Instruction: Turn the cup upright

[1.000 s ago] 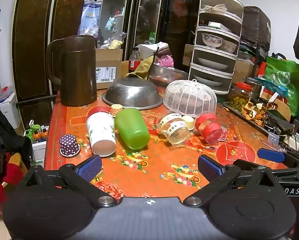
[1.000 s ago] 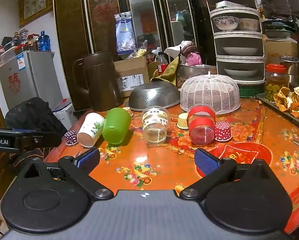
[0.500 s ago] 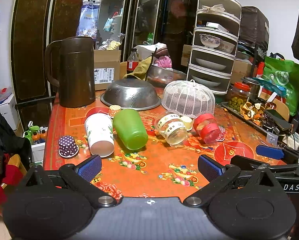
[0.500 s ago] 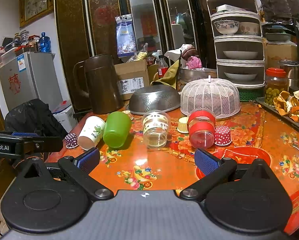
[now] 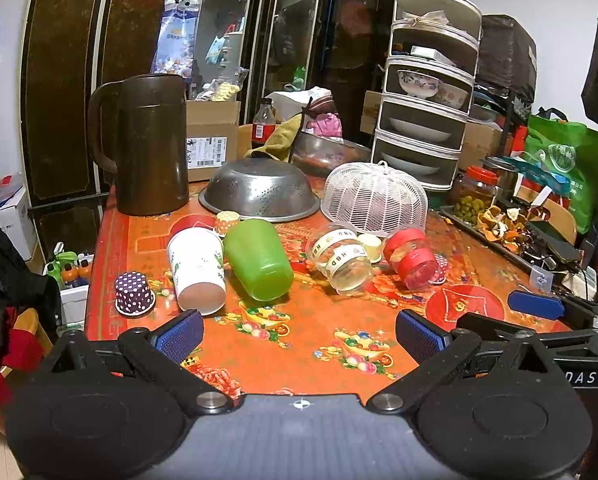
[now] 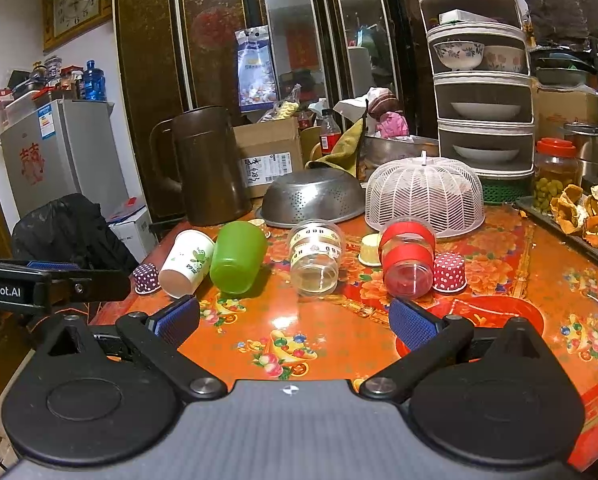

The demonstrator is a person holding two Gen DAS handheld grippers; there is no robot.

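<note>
Four cups lie on their sides in a row on the orange flowered table (image 5: 299,344): a white paper cup (image 5: 197,266) (image 6: 187,262), a green plastic cup (image 5: 259,260) (image 6: 237,256), a clear cup with white bands (image 5: 341,258) (image 6: 315,258) and a clear cup with red bands (image 5: 411,258) (image 6: 407,260). My left gripper (image 5: 299,334) is open and empty, near the table's front edge, short of the cups. My right gripper (image 6: 295,322) is open and empty, also short of them. The right gripper's finger (image 5: 537,306) shows at the right of the left view.
Small dotted paper cups (image 5: 134,294) (image 6: 450,272) stand upside down beside the row. Behind are a brown jug (image 5: 151,144), an upturned steel colander (image 5: 259,190), a white mesh food cover (image 5: 375,200) and a tiered dish rack (image 5: 429,88). A tray of peels (image 5: 507,220) lies right.
Both grippers have drawn back and risen slightly, so the cups sit a little farther away in both views. Nothing on the table has moved.
</note>
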